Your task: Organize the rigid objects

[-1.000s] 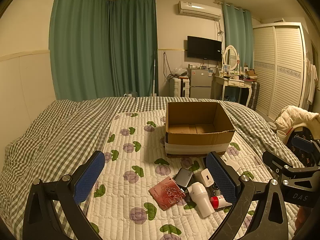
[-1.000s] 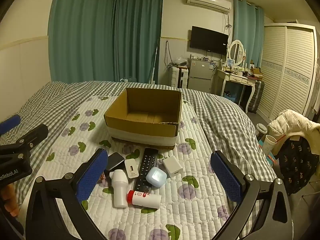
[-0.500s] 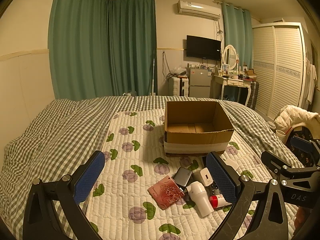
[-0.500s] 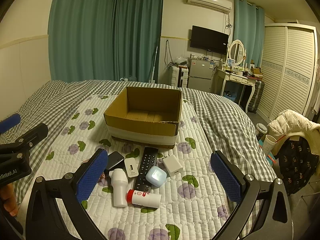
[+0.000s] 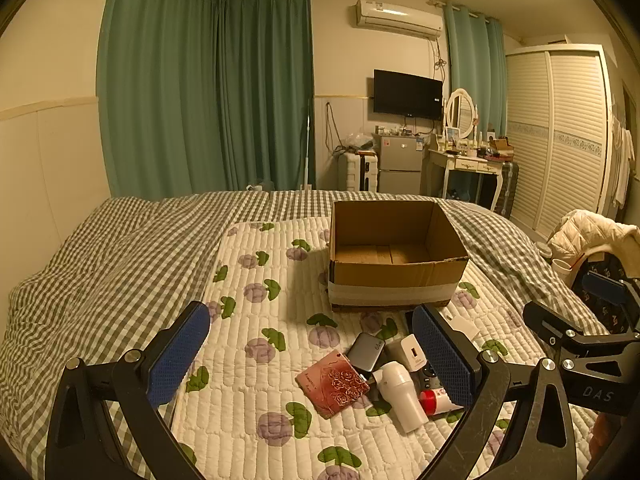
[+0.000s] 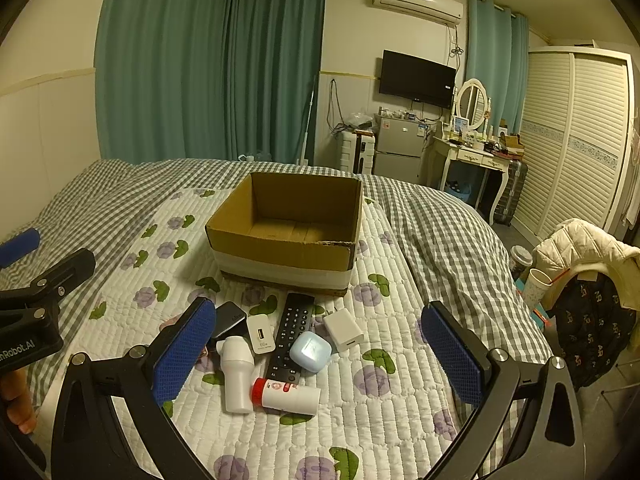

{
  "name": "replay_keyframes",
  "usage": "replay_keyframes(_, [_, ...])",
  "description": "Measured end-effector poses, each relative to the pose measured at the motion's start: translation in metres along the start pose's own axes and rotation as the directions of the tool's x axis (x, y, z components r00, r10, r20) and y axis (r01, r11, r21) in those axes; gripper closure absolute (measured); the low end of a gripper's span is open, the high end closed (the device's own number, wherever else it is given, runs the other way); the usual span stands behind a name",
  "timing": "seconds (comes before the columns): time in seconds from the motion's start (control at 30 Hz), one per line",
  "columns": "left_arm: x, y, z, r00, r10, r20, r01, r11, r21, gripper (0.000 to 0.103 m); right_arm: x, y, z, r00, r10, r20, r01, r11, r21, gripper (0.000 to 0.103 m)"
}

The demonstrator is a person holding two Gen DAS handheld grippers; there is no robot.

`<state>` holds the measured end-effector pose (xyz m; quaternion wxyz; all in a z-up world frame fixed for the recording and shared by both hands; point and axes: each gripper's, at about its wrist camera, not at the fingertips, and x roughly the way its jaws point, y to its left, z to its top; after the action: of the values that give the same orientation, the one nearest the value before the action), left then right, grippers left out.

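An open, empty cardboard box [image 5: 396, 276] [image 6: 288, 248] stands on the quilted bed cover. In front of it lies a cluster of small items: a black remote [image 6: 291, 336], a pale blue earbud case [image 6: 310, 351], a white charger cube [image 6: 343, 329], a white USB charger [image 6: 260, 335], a white bottle [image 6: 237, 378] [image 5: 400, 390], a red-capped tube [image 6: 286, 394], a dark power bank [image 5: 365, 351] and a red patterned card [image 5: 333, 383]. My left gripper [image 5: 312, 356] hovers open above the card. My right gripper [image 6: 318, 354] hovers open above the remote and case. Neither holds anything.
The floral quilt [image 5: 256, 364] lies over a checked duvet [image 5: 100, 272]. A chair with a white jacket [image 6: 588, 248] and a cup [image 6: 536, 288] stand off the bed's right side. A dresser, fridge and wardrobe line the far wall.
Both grippers stay open and nearly still; the views drifted only slightly. Nothing on the bed moved.
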<state>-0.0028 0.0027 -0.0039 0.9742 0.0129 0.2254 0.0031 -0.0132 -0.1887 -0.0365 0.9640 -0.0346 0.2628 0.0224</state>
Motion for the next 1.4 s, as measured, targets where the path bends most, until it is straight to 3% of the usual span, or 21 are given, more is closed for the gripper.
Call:
replay_keyframes(0.2, [0.002,0.002,0.000,1.000,0.002,-0.004,-0.002,1.000,-0.005,0.000,0.002,-0.007,-0.013,1.000,-0.002,-0.001,0.002,1.000,0.008,0.000])
replay_keyframes(1.4, [0.011,0.009,-0.004,0.999,0.020,-0.025,-0.020,1.000,0.012,0.000,0.003,0.000,-0.011,1.000,0.002,-0.028,-0.003,1.000,-0.006,0.000])
